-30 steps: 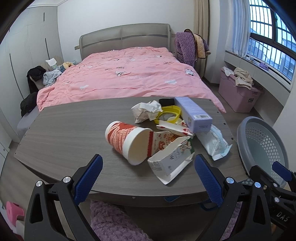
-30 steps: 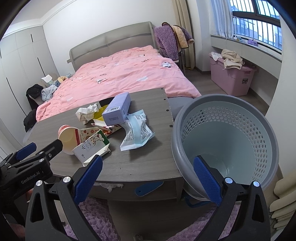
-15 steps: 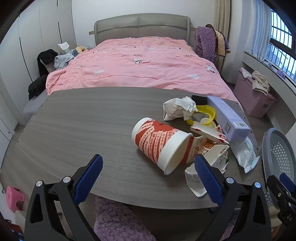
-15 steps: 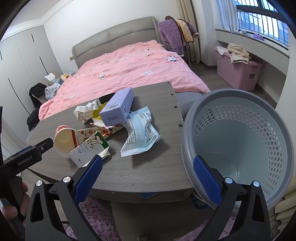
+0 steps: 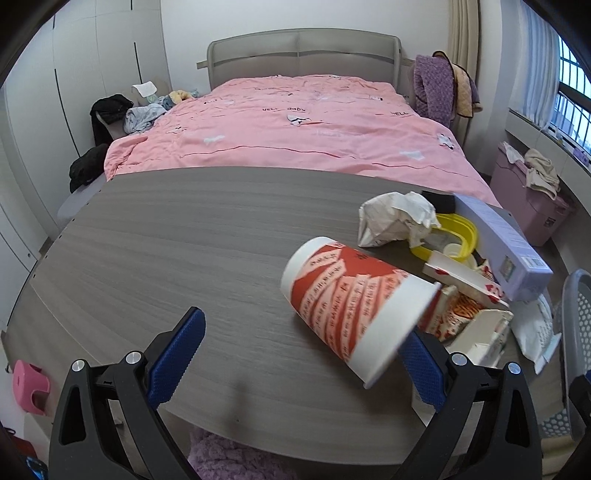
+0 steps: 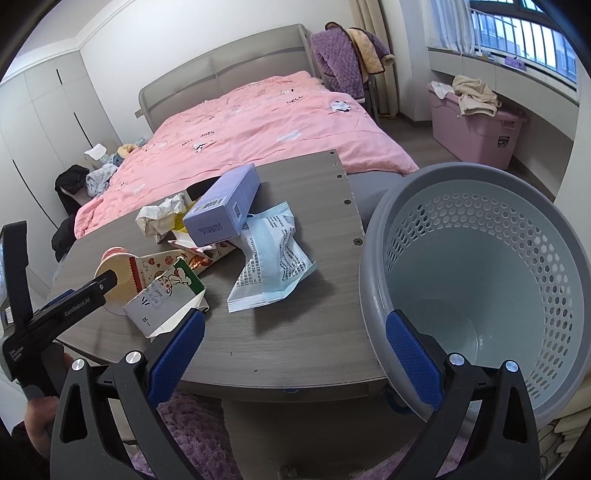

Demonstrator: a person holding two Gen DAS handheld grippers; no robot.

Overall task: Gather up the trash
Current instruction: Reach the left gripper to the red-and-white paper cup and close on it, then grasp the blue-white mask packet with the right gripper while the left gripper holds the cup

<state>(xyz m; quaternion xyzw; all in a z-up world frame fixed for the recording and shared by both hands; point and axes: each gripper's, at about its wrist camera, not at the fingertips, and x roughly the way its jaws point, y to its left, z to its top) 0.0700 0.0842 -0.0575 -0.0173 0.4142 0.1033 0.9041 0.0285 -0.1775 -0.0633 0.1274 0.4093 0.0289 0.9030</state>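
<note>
Grey basket (image 6: 480, 280) empty, cup (image 5: 354, 306) and litter on table (image 5: 184, 240); both claws, left (image 5: 301, 358) and right (image 6: 295, 354), wide open, holding nothing.

A pink quilt (image 5: 295, 136) is covering the bed (image 5: 303, 48). Left of the bed, clothes (image 5: 122, 114) are lying in a heap, and right of it a purple blanket (image 5: 432, 88) is hanging. Farther right, a pink storage box (image 6: 476, 129) is sitting under the window.

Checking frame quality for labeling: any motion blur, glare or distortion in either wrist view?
Left wrist view: the red-and-white paper cup is motion-smeared, the bed sharper; fisheye bows the table edge. Right wrist view: sharp, the window bright, soft shadows, the laundry basket stretched.
</note>
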